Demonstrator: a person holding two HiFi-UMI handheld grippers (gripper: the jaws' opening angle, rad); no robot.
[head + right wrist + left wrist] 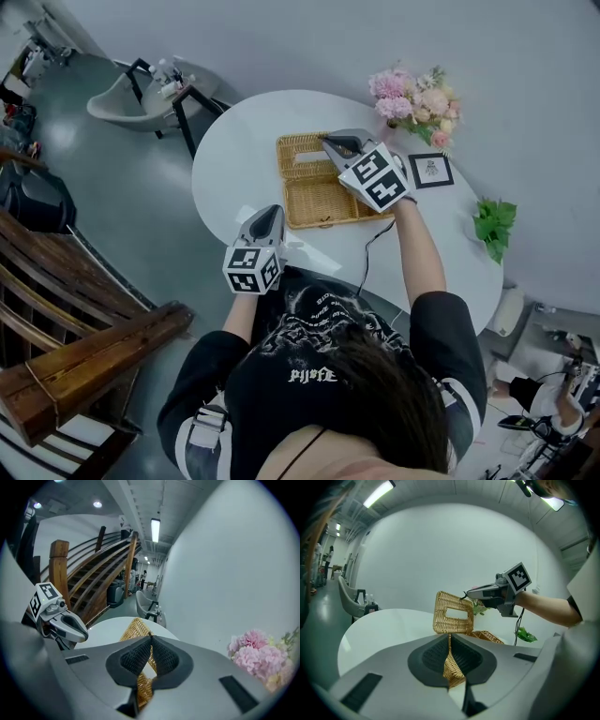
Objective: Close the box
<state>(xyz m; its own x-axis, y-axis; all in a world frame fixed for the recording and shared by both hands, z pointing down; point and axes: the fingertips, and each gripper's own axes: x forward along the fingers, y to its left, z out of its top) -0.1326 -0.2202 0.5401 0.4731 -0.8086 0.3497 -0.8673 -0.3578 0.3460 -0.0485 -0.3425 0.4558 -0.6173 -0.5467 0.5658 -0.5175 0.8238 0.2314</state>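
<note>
Sitting on a white table near stairs, the box is pinched by left tool and right tool.

Office-like lobby — wooden staircase, lounge chair, round white table, ceiling strip light.

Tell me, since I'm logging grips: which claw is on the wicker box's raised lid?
The right claw, pinching the top edge of the upright lid. The left claw is instead shut on a near corner of the box.
</note>
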